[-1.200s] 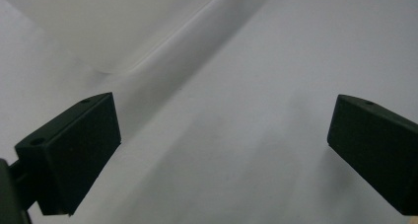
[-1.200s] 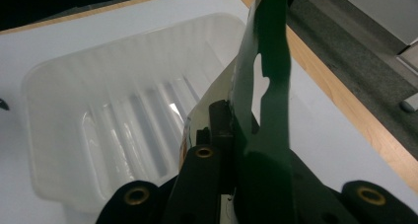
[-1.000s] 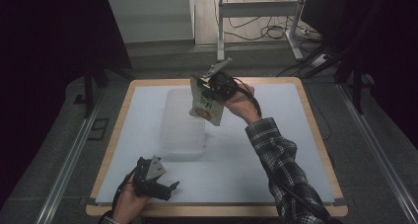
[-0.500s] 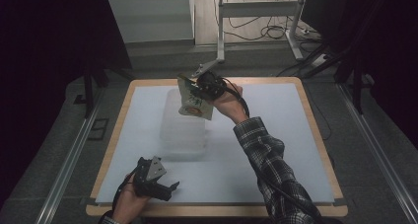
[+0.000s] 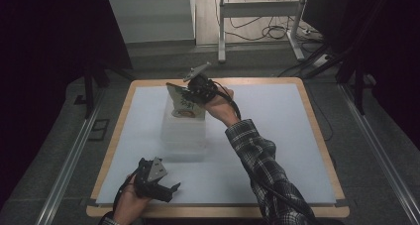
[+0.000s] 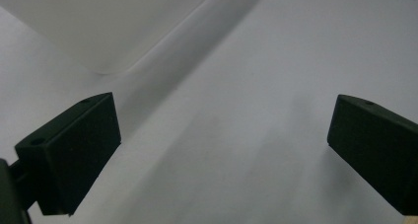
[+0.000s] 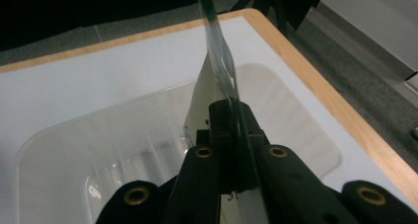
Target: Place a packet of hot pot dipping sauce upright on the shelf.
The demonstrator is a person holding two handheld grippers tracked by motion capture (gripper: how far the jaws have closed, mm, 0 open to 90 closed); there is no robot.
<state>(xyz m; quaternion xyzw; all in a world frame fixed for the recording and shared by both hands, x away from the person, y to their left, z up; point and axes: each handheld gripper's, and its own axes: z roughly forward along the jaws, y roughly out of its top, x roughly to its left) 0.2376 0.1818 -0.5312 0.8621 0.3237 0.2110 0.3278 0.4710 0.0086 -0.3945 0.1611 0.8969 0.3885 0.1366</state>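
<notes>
The right claw (image 5: 190, 97) has moved toward the tabletop's left edge, pinching a packet (image 5: 184, 104) above the clear bin (image 5: 183, 136). The left claw (image 5: 166, 191) gapes wide, empty.

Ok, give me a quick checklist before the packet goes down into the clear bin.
1. Right tool shut on the packet: ok, the jaws pinch its edge.
2. Packet above the clear bin: ok, it hangs over the open top in the right gripper view.
3. Room inside the bin: ok, the part in sight is bare.
4. Packet clear of the bin's rim: cannot tell, its lower edge is hidden.
5. Left tool out of the way: ok, open, resting near the table's front edge.
</notes>
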